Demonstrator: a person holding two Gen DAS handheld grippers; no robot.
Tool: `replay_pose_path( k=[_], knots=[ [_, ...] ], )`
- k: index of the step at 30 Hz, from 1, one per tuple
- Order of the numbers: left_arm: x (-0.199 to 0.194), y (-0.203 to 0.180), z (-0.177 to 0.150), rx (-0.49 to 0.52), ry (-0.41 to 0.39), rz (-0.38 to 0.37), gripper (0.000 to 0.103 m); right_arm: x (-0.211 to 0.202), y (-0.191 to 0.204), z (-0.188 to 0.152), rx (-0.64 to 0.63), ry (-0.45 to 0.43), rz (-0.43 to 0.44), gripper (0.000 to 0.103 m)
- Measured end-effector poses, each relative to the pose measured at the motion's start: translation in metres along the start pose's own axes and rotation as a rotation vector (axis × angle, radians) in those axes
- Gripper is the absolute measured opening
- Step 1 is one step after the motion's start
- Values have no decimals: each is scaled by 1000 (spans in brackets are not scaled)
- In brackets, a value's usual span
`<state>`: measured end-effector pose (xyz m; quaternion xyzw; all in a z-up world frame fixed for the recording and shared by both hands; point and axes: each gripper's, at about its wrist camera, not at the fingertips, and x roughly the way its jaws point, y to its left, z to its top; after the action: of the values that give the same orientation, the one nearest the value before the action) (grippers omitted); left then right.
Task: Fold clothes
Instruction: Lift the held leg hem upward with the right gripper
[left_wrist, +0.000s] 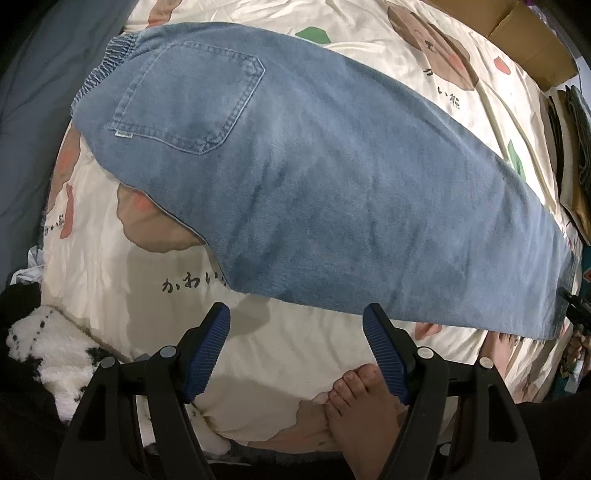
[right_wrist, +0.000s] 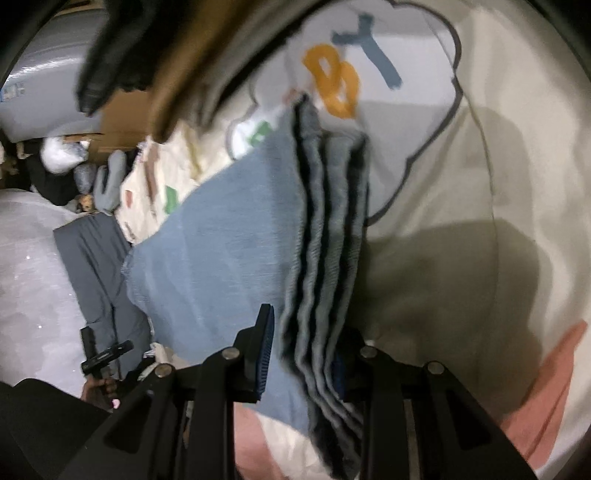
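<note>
Soft, faded denim jeans lie flat on the cartoon-print bedsheet — elastic waistband upper left, long axis running toward lower right. The left gripper hangs wide and empty; the right gripper pinches the stacked hems.

The left wrist view looks straight down over the cream cartoon-print bedsheet. The right wrist view slants down close by the hem. Both share the folded blue denim jeans.

Cream cartoon-bear bedsheet, cardboard box beyond
</note>
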<state>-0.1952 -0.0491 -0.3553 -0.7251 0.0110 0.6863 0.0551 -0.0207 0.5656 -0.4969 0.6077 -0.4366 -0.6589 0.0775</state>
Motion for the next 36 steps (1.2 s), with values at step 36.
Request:
replay_pose_path(
  k=[36],
  knots=[
    [33,-30,14,17,-11,-39,75,-45,36,-2,-16,-21,-137,9]
  ],
)
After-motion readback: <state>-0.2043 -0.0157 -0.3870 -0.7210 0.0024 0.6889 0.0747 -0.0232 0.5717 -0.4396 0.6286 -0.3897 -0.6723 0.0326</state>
